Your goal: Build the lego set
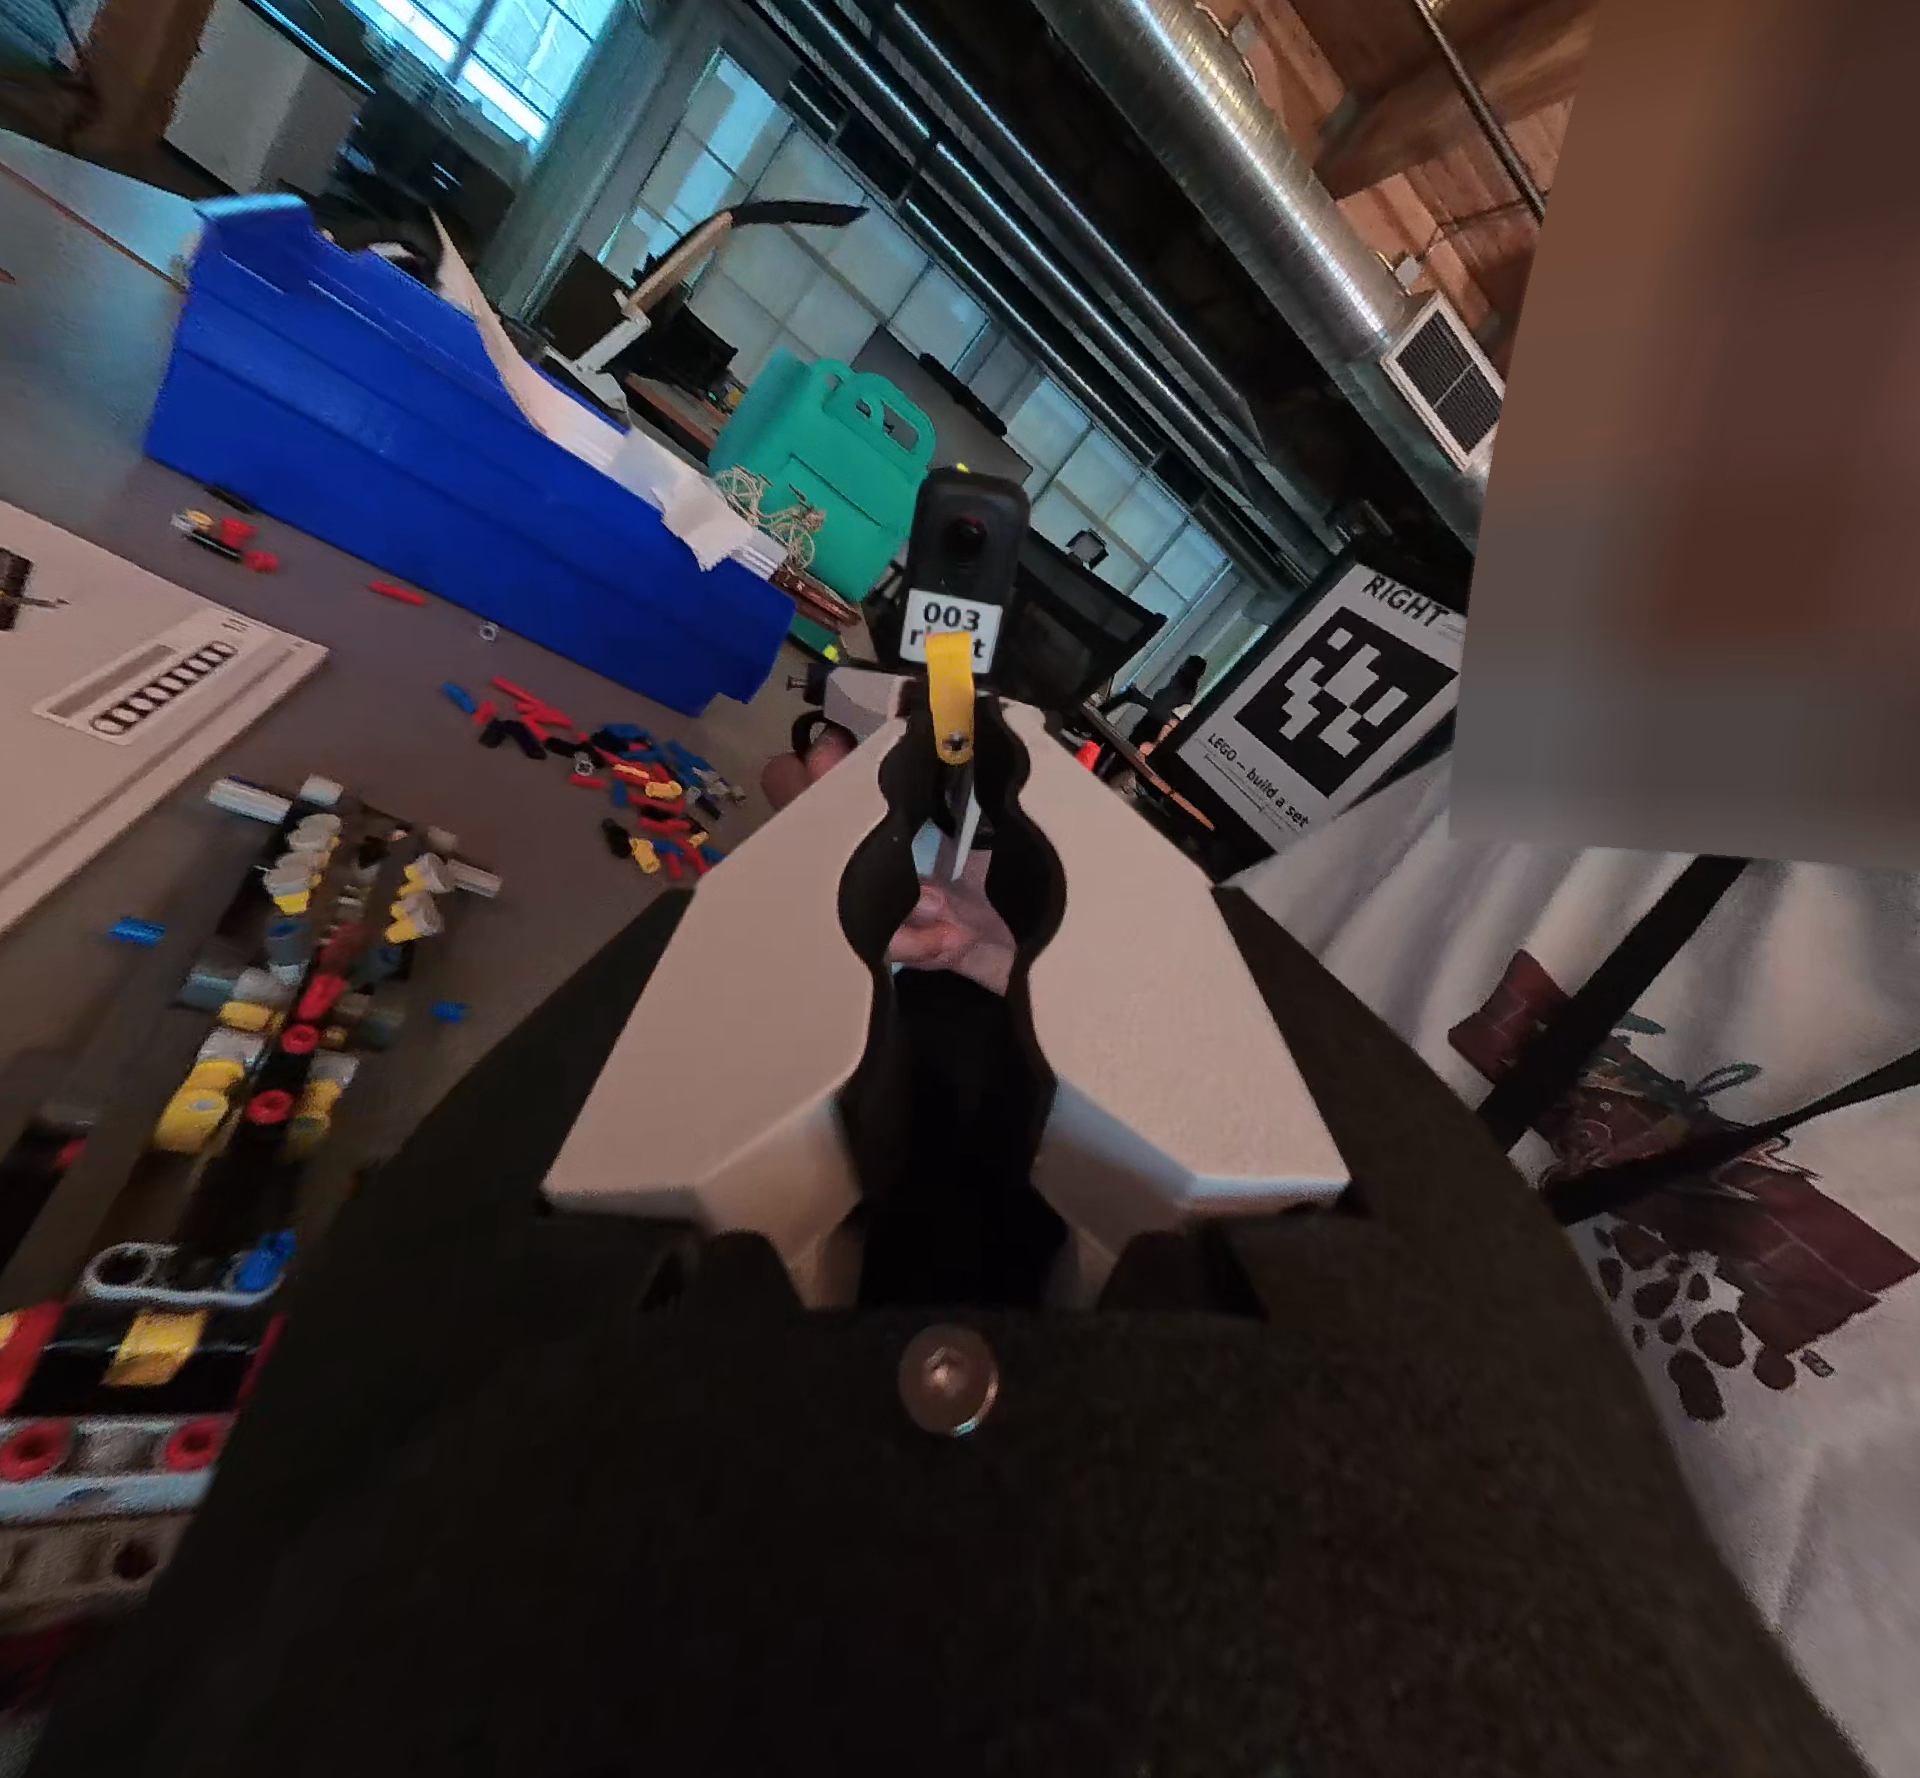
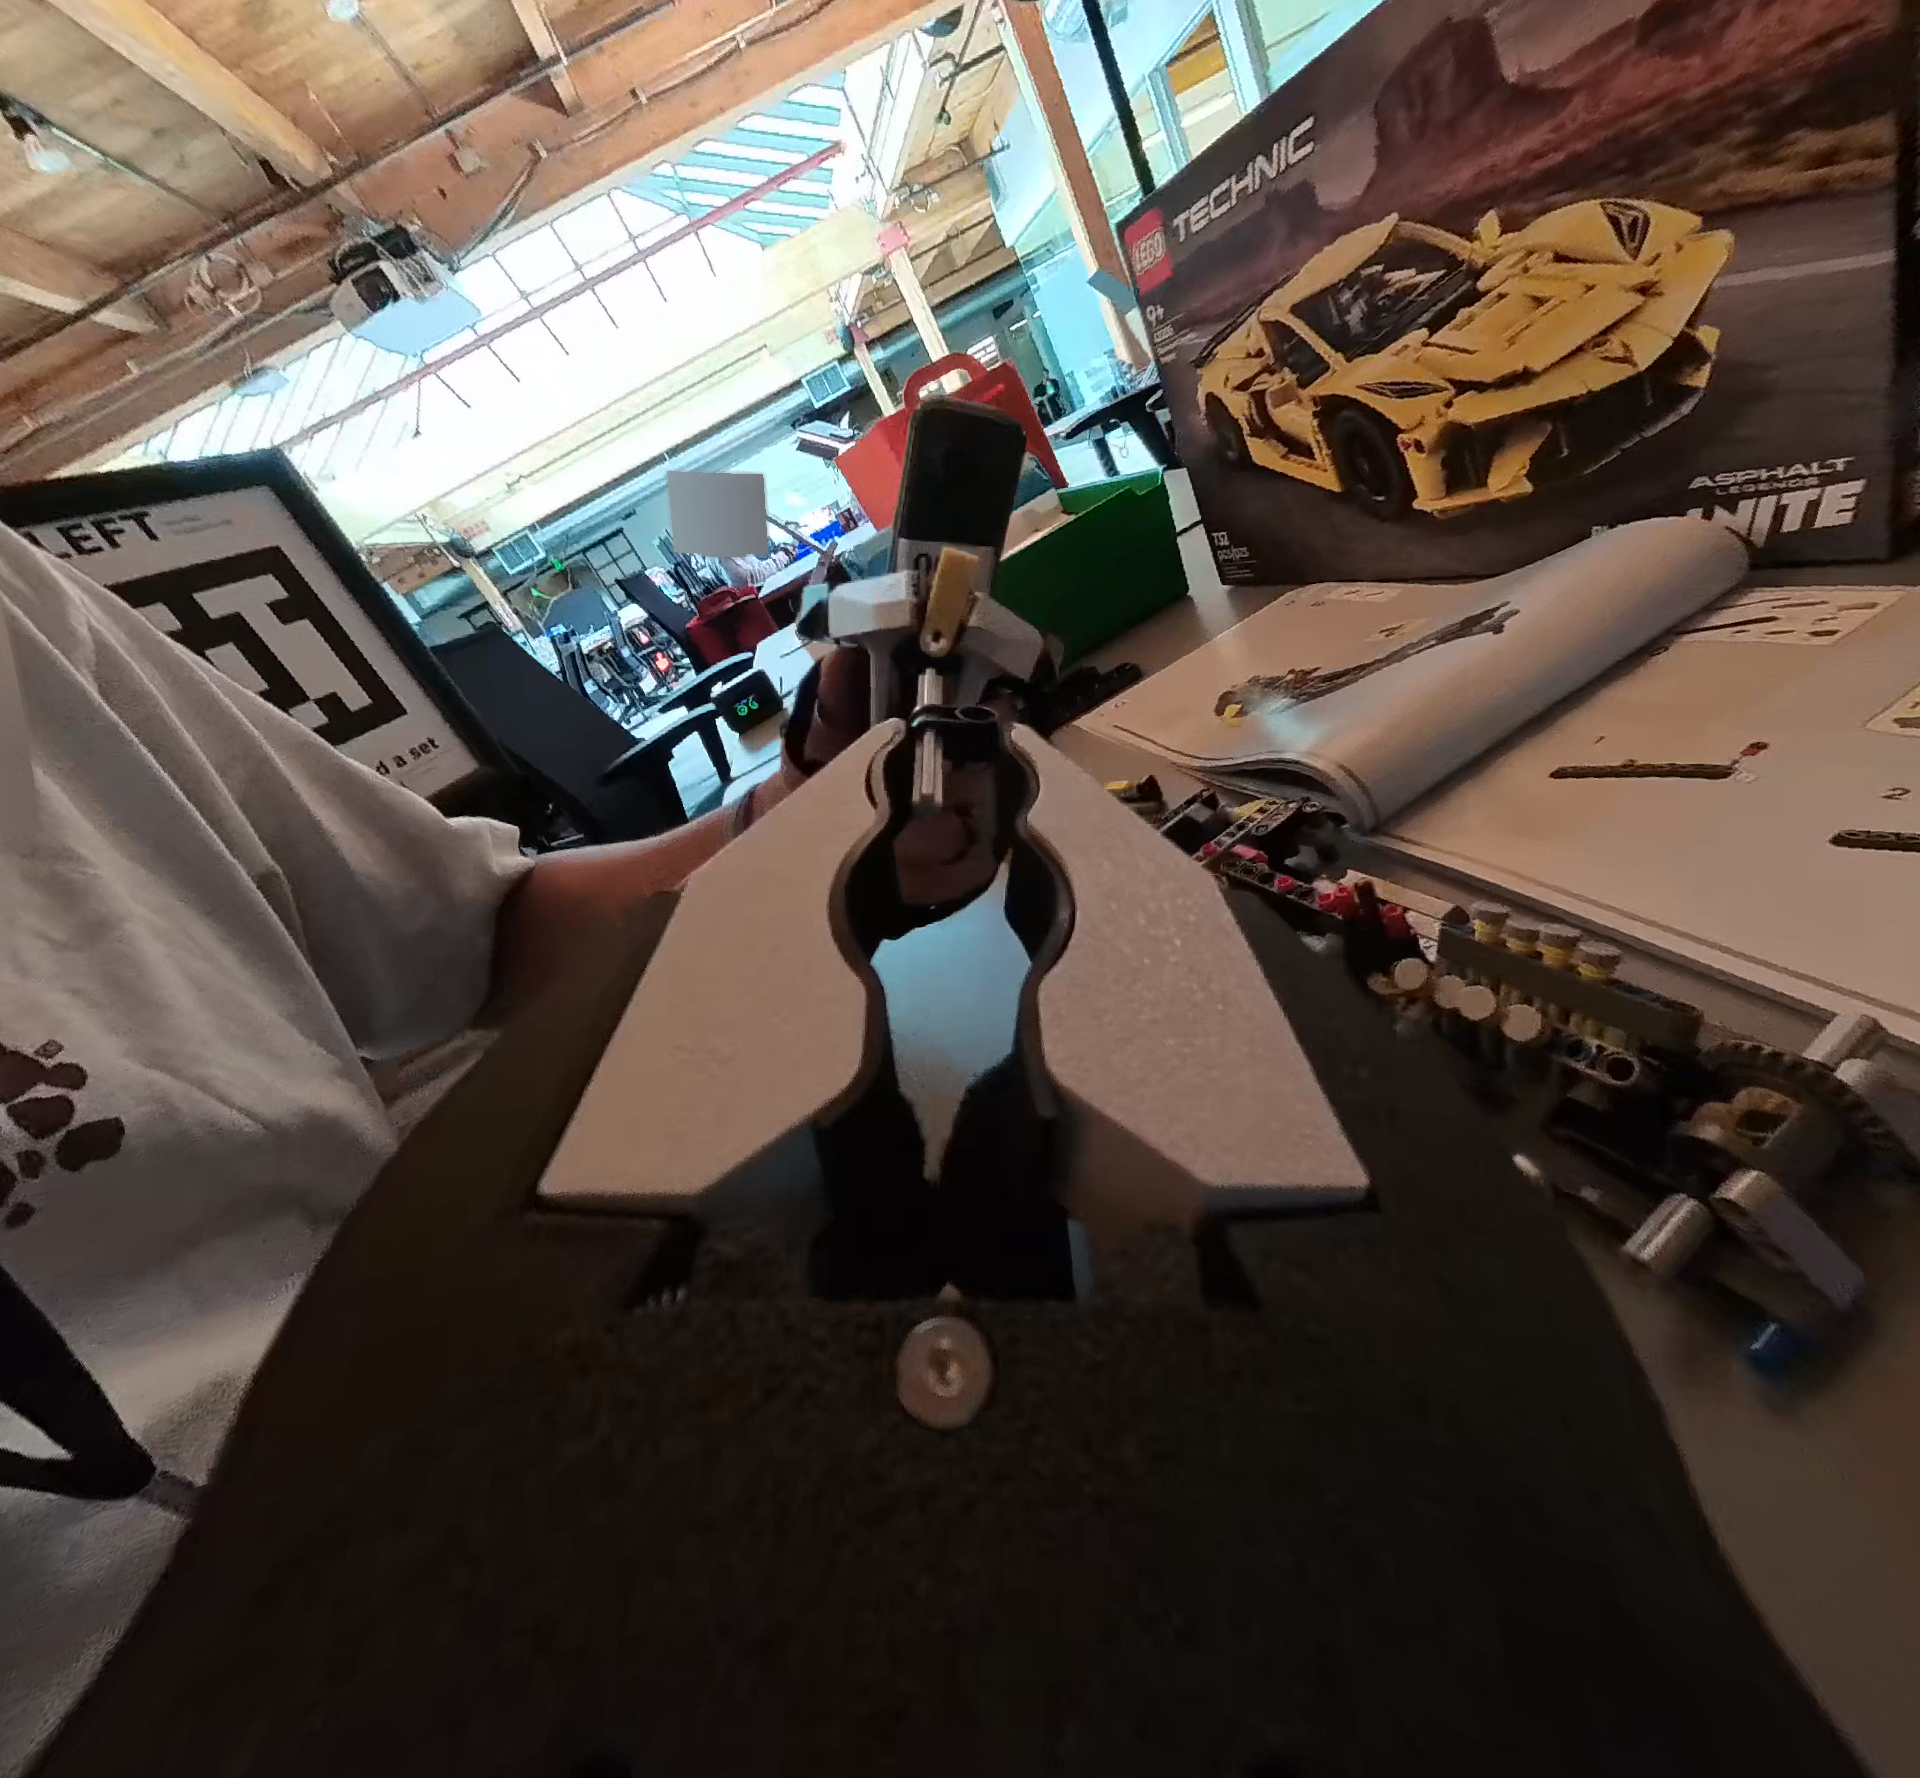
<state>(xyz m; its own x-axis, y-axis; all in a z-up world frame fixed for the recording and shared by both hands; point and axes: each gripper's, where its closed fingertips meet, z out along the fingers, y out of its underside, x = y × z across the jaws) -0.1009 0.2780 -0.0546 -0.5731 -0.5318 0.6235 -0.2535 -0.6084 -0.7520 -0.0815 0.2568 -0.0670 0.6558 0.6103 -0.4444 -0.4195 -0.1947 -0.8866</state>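
Note:
Both grippers are held up in the air, tip to tip. My left gripper [image 1: 951, 741] is shut on a small yellow Lego beam [image 1: 951, 689] that sticks out past its tips; the beam also shows in the right wrist view [image 2: 951, 598]. My right gripper [image 2: 940, 741] is shut on a black connector [image 2: 961, 722] with a grey axle [image 2: 928, 752] through it. The partly built black, grey and yellow chassis [image 2: 1558, 1032] lies on the table, also in the left wrist view [image 1: 270, 990].
Loose red, blue, yellow and black pieces [image 1: 634, 783] are scattered on the grey table by a blue bin [image 1: 416, 450]. An open instruction booklet [image 2: 1455, 689], the set's box [image 2: 1558, 274] and a green bin [image 2: 1101, 554] stand at the right. Marker boards [image 2: 239, 616] stand behind. There is about 4 centimetres between the tips of the two grippers.

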